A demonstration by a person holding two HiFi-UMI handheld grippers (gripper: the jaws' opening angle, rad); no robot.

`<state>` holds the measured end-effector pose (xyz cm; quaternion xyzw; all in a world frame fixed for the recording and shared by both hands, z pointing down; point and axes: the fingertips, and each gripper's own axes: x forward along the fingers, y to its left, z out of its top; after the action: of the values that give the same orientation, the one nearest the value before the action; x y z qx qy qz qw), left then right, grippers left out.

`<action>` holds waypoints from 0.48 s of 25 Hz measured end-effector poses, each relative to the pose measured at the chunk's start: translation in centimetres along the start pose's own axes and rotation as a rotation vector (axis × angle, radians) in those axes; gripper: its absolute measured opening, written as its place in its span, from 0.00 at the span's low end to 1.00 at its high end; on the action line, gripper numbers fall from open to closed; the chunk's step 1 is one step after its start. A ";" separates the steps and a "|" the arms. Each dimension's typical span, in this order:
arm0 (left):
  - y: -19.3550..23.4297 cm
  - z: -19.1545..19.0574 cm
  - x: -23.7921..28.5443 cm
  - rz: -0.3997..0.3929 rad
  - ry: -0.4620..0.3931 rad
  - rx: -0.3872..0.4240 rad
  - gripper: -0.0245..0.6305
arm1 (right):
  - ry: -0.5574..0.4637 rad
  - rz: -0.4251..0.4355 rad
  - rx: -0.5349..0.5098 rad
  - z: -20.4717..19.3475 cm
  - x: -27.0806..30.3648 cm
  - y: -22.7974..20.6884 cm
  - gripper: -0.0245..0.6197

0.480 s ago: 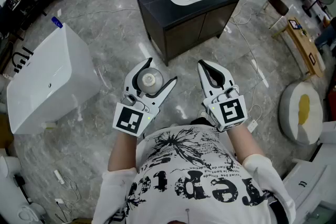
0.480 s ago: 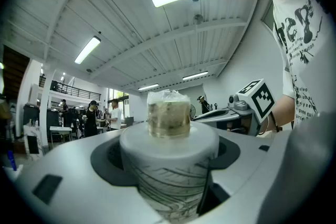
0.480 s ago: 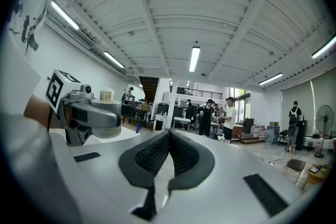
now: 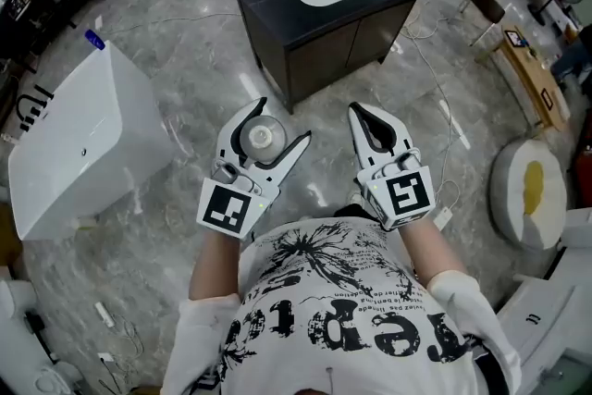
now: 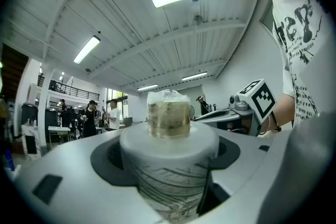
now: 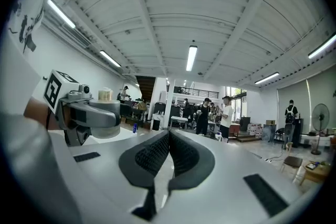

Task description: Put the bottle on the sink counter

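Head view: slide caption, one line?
Left gripper holds the bottle, right gripper shut and empty, sink counter ahead across the floor.

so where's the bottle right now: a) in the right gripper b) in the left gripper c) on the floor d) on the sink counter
B: the bottle sits clamped in the left gripper, well short of the sink counter; the right gripper is shut on nothing.

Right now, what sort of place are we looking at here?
Probably a big open workshop or test hall, not a real bathroom: the sink cabinet stands alone on a bare stone-look floor, a white tub sits loose nearby, and people stand about under strip lights.
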<state>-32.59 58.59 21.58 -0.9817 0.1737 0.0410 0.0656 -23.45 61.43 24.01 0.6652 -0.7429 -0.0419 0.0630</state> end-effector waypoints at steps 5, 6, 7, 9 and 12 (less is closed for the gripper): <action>1.1 -0.6 0.6 0.001 0.004 -0.007 0.57 | 0.003 -0.021 0.032 -0.6 1.2 -1.0 0.06; 1.4 -0.7 0.9 0.001 0.006 -0.007 0.57 | 0.007 -0.022 0.039 -0.8 1.6 -1.3 0.06; 1.7 -0.9 1.3 0.001 0.007 -0.007 0.57 | 0.011 -0.021 0.047 -1.0 2.0 -1.7 0.06; 2.3 -1.4 2.4 0.004 0.010 -0.010 0.57 | 0.019 -0.011 0.063 -1.5 3.1 -2.6 0.06; 3.7 -2.6 4.8 0.021 0.030 -0.012 0.57 | 0.022 0.016 0.072 -2.4 5.2 -4.6 0.06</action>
<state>-29.21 53.20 23.20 -0.9808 0.1846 0.0279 0.0565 -19.16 55.76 25.96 0.6615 -0.7484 -0.0072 0.0473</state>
